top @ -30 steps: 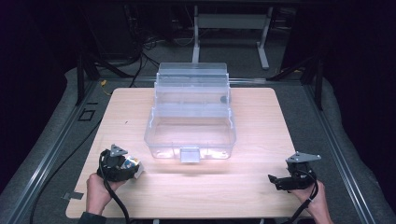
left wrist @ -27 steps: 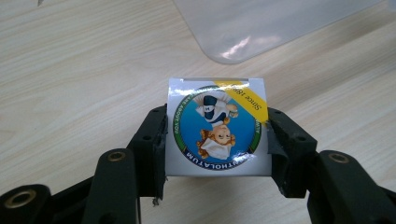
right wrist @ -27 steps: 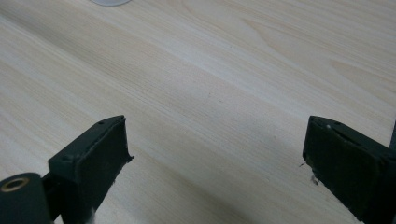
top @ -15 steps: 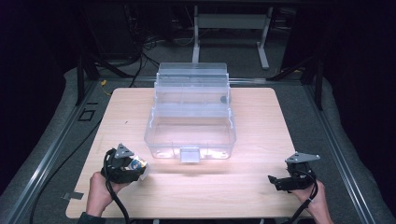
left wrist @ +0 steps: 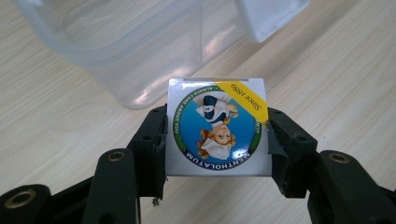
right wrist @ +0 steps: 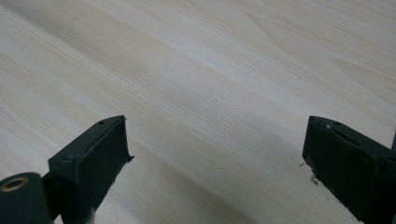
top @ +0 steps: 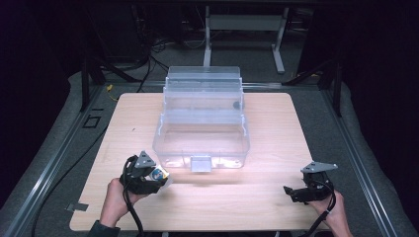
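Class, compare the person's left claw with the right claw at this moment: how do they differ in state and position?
The left claw is shut on a small Mentholatum box; the right claw is open with nothing between its jaws. The left claw sits close to the clear plastic bin; the right claw is farther from it. Both are hand-held above the wooden table.

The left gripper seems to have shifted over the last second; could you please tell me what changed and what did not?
The left gripper, shut on the small white box with the round blue Mentholatum label, moved right and slightly forward, toward the front of the clear plastic tiered storage box. The right gripper stayed open and in place over the light wooden table; the storage box did not move.
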Demonstrator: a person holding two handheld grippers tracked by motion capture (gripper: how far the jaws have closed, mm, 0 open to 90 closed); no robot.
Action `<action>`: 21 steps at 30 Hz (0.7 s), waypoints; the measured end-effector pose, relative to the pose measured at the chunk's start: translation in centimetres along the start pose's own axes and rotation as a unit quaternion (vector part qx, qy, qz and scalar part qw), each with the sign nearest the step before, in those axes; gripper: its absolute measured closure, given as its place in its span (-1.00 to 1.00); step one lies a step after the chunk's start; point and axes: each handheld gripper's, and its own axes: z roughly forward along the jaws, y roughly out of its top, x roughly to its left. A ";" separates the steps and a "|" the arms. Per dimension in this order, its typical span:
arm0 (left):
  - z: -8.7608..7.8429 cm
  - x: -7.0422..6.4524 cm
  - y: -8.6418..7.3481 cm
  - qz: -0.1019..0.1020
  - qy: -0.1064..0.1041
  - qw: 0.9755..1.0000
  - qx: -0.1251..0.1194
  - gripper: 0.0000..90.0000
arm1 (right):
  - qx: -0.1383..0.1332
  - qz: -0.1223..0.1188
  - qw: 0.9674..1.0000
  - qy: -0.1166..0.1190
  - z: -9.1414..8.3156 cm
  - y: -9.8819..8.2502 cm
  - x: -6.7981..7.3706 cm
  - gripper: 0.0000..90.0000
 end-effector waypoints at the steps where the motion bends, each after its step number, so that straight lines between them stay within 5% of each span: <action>1: 0.1 -0.2 0.2 0.003 -0.005 1.000 0.000 0.03 | 0.001 0.001 1.000 -0.001 0.0 0.0 0.0 -0.86; 11: 1.0 -2.2 2.0 0.040 -0.039 0.998 0.001 0.03 | 0.003 0.001 1.000 0.000 0.0 0.0 0.0 -0.86; 21: 2.5 -4.5 4.4 0.085 -0.080 0.993 0.000 0.03 | 0.004 0.001 1.000 0.000 0.0 -0.1 -0.1 -0.86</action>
